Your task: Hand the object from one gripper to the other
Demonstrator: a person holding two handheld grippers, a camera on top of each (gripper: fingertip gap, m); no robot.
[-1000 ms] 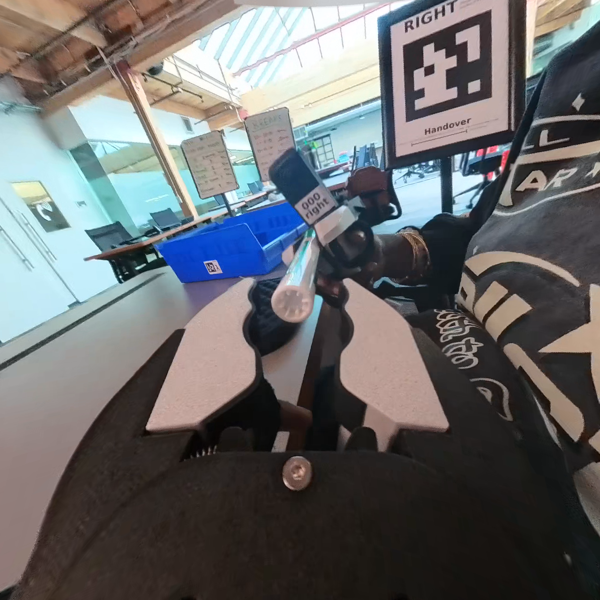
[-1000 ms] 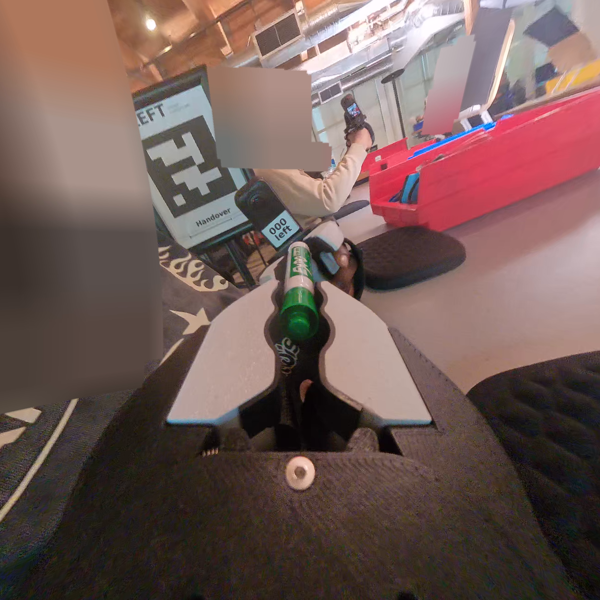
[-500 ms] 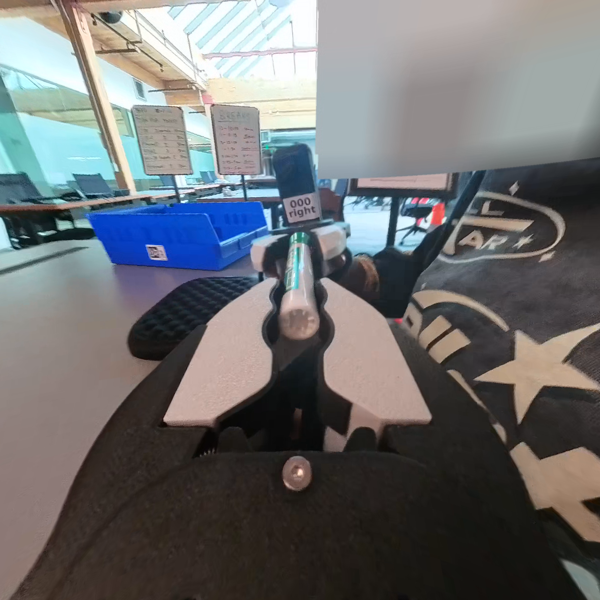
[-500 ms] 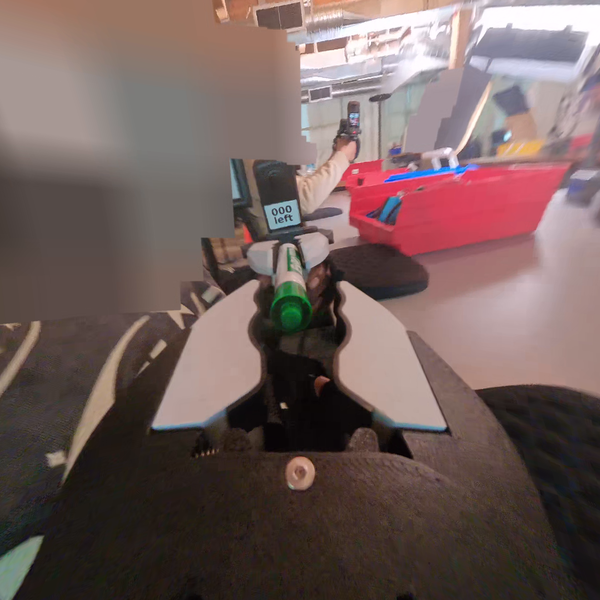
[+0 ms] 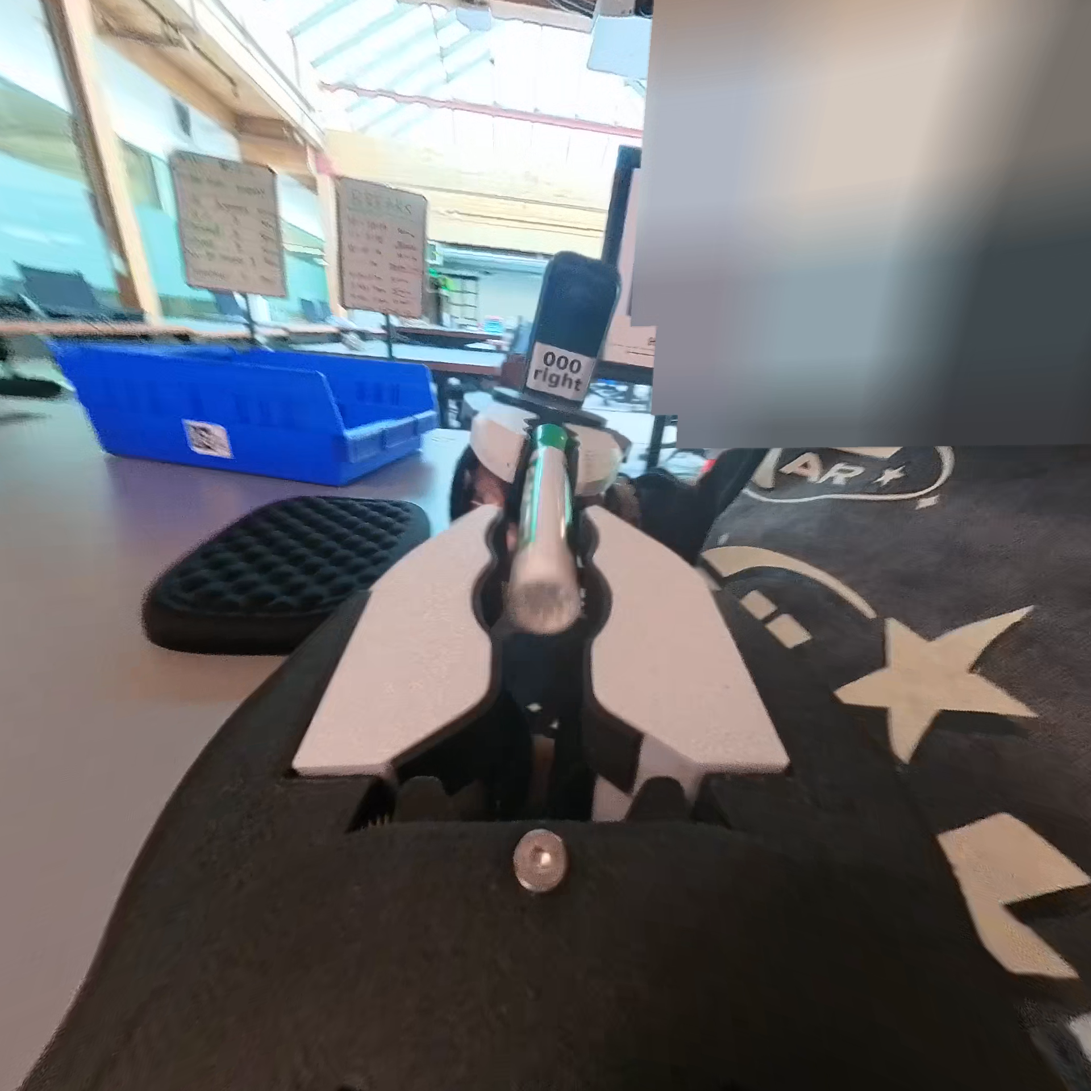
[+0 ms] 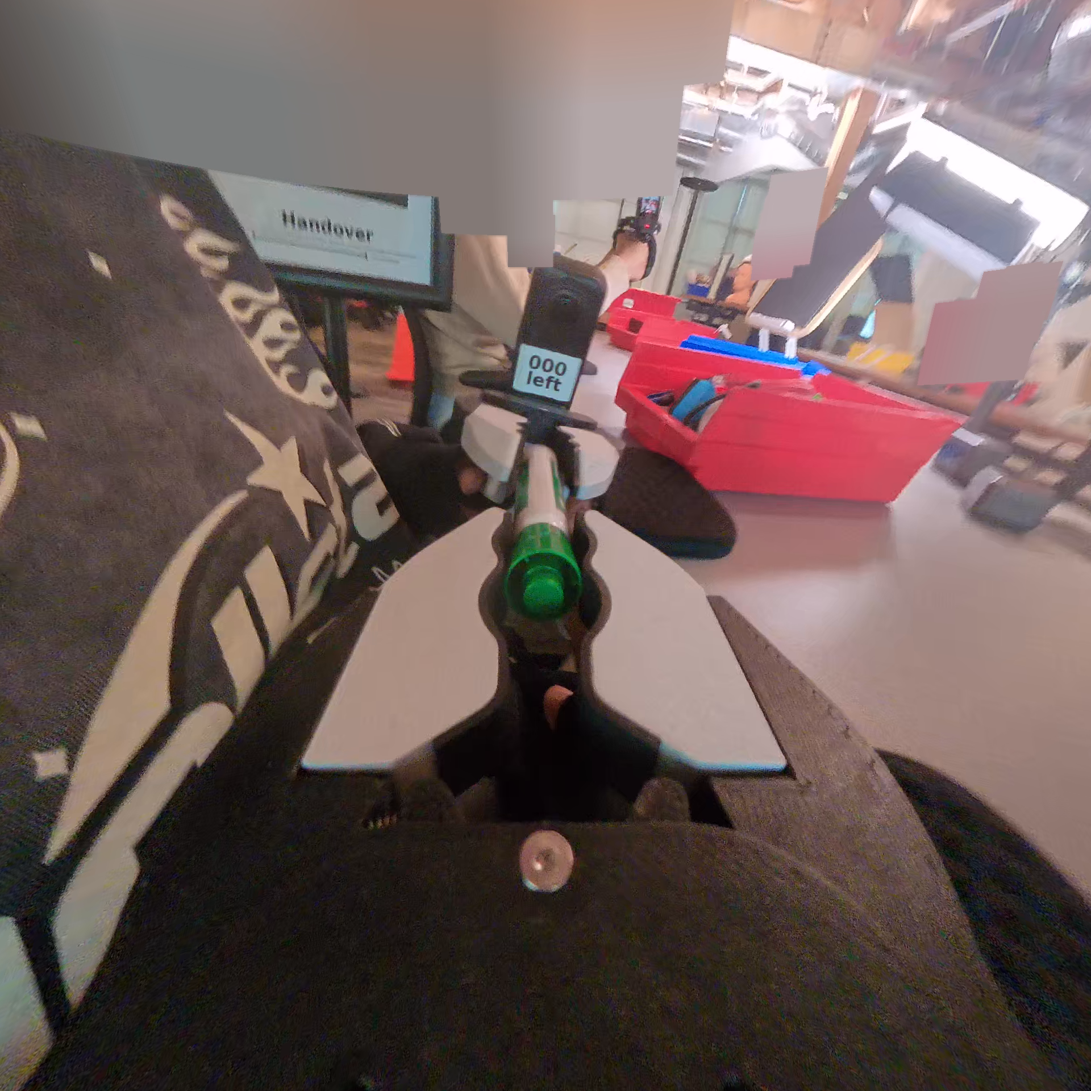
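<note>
A marker with a white barrel and a green cap (image 5: 540, 567) lies level between my two grippers, which face each other above the grey table (image 5: 88, 649). My left gripper (image 5: 543, 519) is shut on the white barrel end. My right gripper (image 6: 543, 525) is shut on the green cap end (image 6: 540, 555). The right gripper shows farther off in the left wrist view (image 5: 546, 454), and the left gripper shows farther off in the right wrist view (image 6: 537, 466).
A blue bin (image 5: 236, 401) and a black textured pad (image 5: 283, 567) sit on the table to the left. A red bin (image 6: 797, 448) and another black pad (image 6: 667, 508) sit on the right. A person's dark printed shirt (image 5: 885, 649) is close beside the grippers. Less than 4 cm separates the two grippers' tips.
One second ago my left gripper was open and only the right held the marker. The left then shut on it and the right opened. Now the right has shut on it again.
</note>
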